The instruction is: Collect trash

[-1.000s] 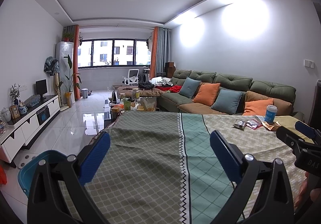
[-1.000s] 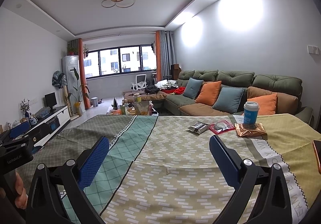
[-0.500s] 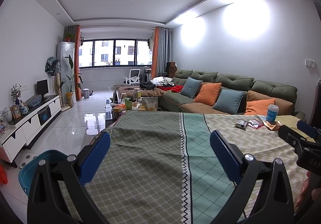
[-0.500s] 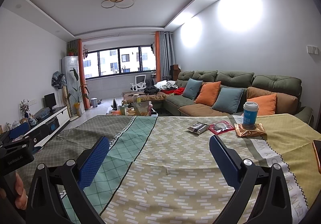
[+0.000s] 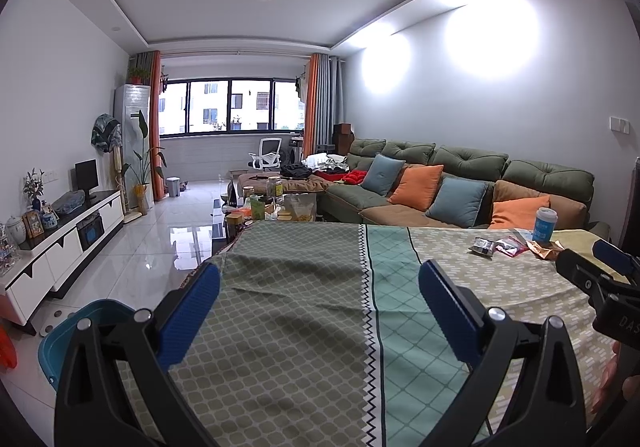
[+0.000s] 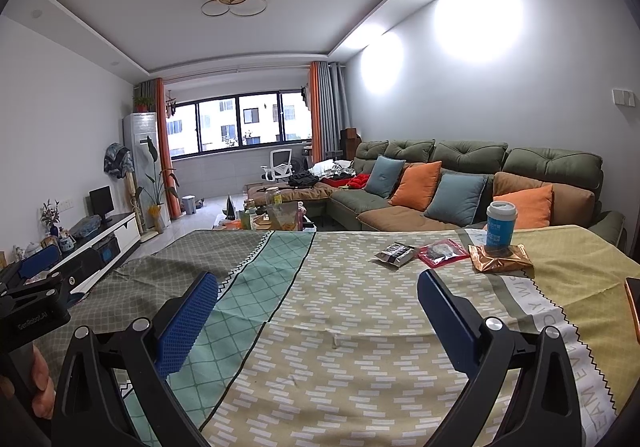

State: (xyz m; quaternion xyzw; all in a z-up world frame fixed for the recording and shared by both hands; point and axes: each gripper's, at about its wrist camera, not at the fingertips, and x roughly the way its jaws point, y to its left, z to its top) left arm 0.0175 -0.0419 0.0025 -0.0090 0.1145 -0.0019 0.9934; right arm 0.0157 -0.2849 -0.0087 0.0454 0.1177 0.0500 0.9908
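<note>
My left claw gapes over the patterned surface, a teal bin at lower left; my right claw gapes too; at right of frame lie a black wrapper, red packet, gold packet under a blue cup.

Patterned tablecloth under wrappers, cup

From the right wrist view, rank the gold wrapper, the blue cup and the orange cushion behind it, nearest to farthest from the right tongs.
1. Gold wrapper, on the tablecloth, ahead right.
2. Blue cup, standing on the wrapper's far edge.
3. Orange cushion, on the sofa beyond the table.
</note>
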